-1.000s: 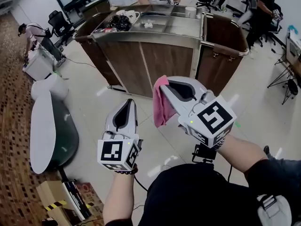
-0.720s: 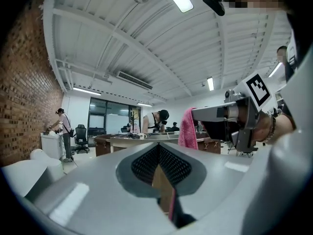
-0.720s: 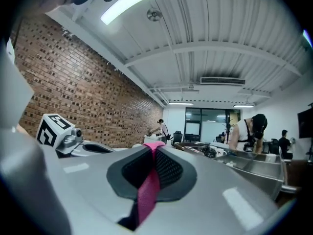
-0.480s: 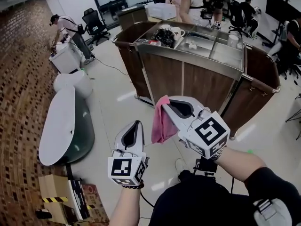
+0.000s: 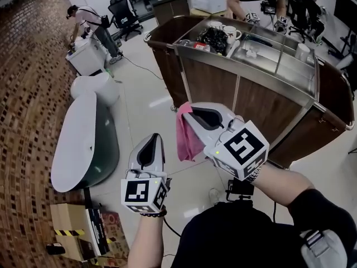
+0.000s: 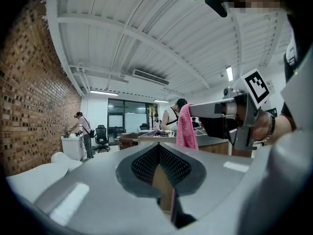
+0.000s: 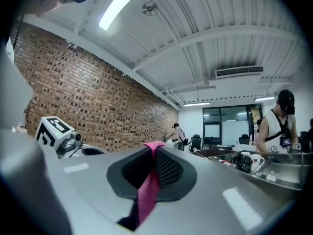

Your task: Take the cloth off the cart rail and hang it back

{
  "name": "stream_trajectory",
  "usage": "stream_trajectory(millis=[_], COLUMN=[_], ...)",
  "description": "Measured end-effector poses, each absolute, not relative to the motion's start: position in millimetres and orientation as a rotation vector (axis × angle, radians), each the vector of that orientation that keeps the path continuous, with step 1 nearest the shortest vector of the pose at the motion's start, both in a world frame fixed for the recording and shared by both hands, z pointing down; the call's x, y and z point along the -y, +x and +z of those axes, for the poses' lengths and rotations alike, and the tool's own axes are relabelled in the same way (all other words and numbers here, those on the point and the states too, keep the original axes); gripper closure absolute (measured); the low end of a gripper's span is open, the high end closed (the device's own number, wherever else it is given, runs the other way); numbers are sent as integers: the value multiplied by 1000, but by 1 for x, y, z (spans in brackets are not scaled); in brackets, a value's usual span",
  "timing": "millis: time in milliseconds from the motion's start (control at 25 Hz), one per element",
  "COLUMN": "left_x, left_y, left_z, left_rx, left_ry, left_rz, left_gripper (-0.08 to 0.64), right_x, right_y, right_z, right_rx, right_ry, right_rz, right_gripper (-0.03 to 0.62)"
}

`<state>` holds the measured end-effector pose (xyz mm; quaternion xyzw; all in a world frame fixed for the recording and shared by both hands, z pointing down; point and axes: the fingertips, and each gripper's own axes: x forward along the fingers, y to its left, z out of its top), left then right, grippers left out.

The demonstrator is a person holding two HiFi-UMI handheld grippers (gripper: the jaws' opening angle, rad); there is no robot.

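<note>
Overhead, cloth point(image 5: 187, 137) dangles from right gripper point(image 5: 186, 110) — close-up, jaws pinch it.

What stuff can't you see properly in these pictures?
- The pink cloth: the right gripper view shows only a strip pinched in the right gripper; the gripper's body hides the rest.
- The cart: the head view's right edge cuts off its far end.
- The dark bundle on the cart: head view, too small to identify.

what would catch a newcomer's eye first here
The pink cloth stands out, hanging mid-picture from the right gripper, whose fingers are shut on it. Just behind stands a wood-panelled cart with a steel top. The left gripper, shut and empty, points forward at lower left.
</note>
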<state>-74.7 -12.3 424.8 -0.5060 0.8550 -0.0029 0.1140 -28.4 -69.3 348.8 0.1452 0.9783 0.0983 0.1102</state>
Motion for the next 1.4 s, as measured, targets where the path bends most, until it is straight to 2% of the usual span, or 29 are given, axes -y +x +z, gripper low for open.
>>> stream_trajectory(millis=[800,1400], left_x=[70,-35], left_y=[-245,-429], left_z=[438,392], left_rx=[-2477,-2284], left_ry=[-1539,-1779], left_rz=[3,21], left_gripper=[557,557], right_x=[111,8], right_y=[-197,-383], right_z=[360,322], right_rx=[-2884,-2934], right_ry=[390,75], right_rz=[287,288], right_gripper=[588,588])
